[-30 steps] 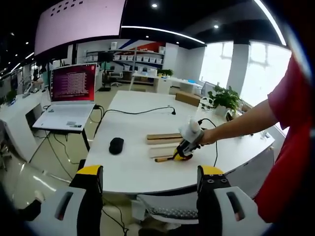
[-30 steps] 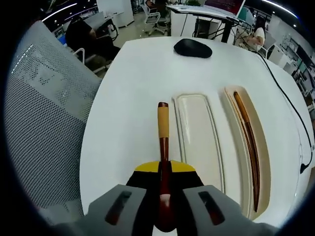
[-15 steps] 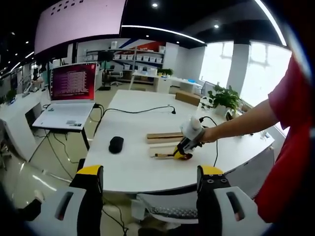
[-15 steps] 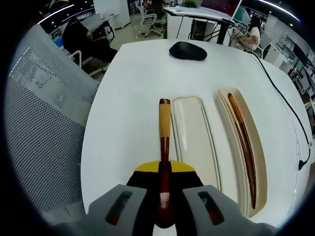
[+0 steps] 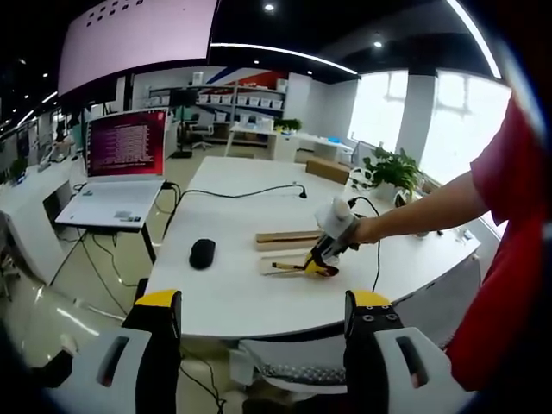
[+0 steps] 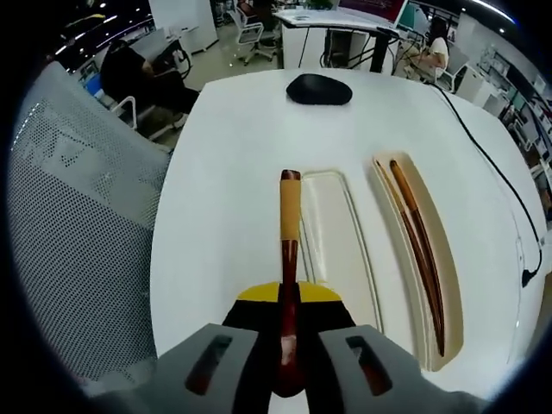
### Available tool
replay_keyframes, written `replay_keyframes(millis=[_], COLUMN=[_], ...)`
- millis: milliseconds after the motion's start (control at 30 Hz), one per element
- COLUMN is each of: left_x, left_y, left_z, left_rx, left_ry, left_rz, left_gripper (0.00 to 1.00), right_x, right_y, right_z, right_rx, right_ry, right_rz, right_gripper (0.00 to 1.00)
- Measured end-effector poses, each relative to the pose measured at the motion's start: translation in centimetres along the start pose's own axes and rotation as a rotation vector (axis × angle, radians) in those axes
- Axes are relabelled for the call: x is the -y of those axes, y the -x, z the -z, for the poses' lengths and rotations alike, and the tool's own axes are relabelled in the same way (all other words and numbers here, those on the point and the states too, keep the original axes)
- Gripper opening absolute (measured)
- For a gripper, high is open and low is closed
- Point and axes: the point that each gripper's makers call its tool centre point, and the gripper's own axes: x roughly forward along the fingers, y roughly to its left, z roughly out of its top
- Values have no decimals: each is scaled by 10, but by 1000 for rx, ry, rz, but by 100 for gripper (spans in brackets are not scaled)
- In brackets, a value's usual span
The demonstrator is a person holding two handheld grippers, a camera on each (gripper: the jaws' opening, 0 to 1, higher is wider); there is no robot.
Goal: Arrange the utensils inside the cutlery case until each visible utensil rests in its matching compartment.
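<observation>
The right gripper [image 6: 285,341] is clenched on a wooden utensil [image 6: 289,250]; its working end is hidden between the jaws, so what kind it is cannot be told. The handle points ahead, over the table [image 6: 233,155] just left of the case's near tray [image 6: 336,237]. Right of that, the far tray [image 6: 448,259] holds chopsticks [image 6: 414,237].

Against half a second ago, the handle tip sits nearer the near tray's far end, and the mouse [image 6: 319,88] ahead looks a little farther off.

Bare table lies left of the utensil up to the edge, where a mesh chair [image 6: 69,233] stands.

The left gripper [image 5: 259,345] hangs released off the table's near edge, well apart from the case [image 5: 285,250].
</observation>
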Motion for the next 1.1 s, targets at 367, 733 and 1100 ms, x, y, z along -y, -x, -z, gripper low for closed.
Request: replay_keyframes(millis=[367, 733, 1100], left_x=[-1, 0, -1], left_y=[0, -3, -4], left_z=[1, 1, 1], left_rx=[2, -2, -3], left_ry=[9, 10, 11], left_rz=[2, 8, 8], left_gripper=[79, 79, 79], right_x=[15, 31, 53], right_y=[7, 13, 32], right_z=[-4, -6, -10], right_rx=[-7, -5, -16], right_ry=[18, 12, 19], right_rz=[15, 24, 40], right_gripper=[1, 1, 1])
